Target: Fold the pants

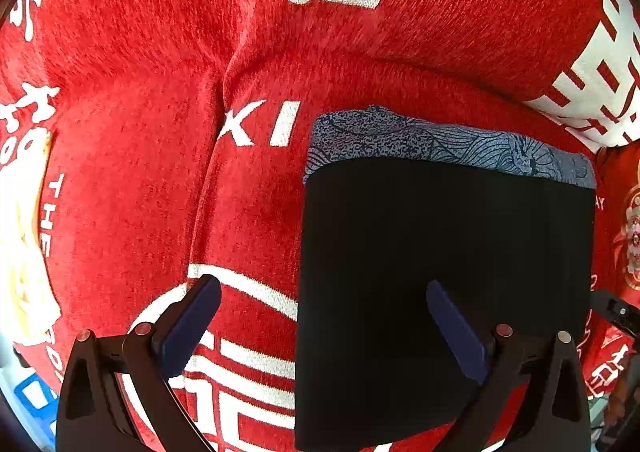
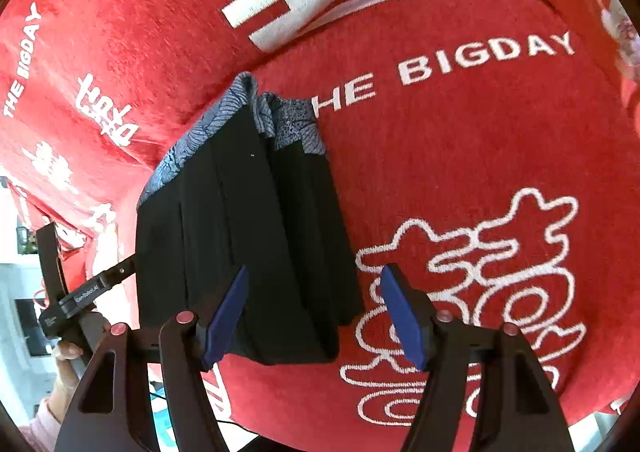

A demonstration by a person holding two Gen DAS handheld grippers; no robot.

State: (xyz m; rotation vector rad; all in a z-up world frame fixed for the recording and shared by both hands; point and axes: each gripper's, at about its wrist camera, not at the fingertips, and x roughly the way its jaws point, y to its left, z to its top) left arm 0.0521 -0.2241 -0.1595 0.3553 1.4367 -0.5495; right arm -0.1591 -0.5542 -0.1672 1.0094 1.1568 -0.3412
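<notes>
The black pants (image 1: 440, 272) lie folded into a compact rectangle on a red cushion, with the blue patterned waistband (image 1: 440, 140) at the far end. My left gripper (image 1: 320, 288) hangs open straight above them. Its left finger is over the red cloth and its right finger over the black fabric, so the pants' left edge lies between them. In the right wrist view the pants (image 2: 248, 244) show stacked layers. My right gripper (image 2: 316, 272) is open over their near right corner, pads apart and pinching nothing.
A red plush blanket (image 2: 460, 172) with white lettering covers the seat and back cushions, with a deep seam (image 1: 220, 100) between cushions. The left gripper (image 2: 90, 252) and a person's hand (image 2: 64, 356) show at the left. A pale floor lies below the seat's near edge.
</notes>
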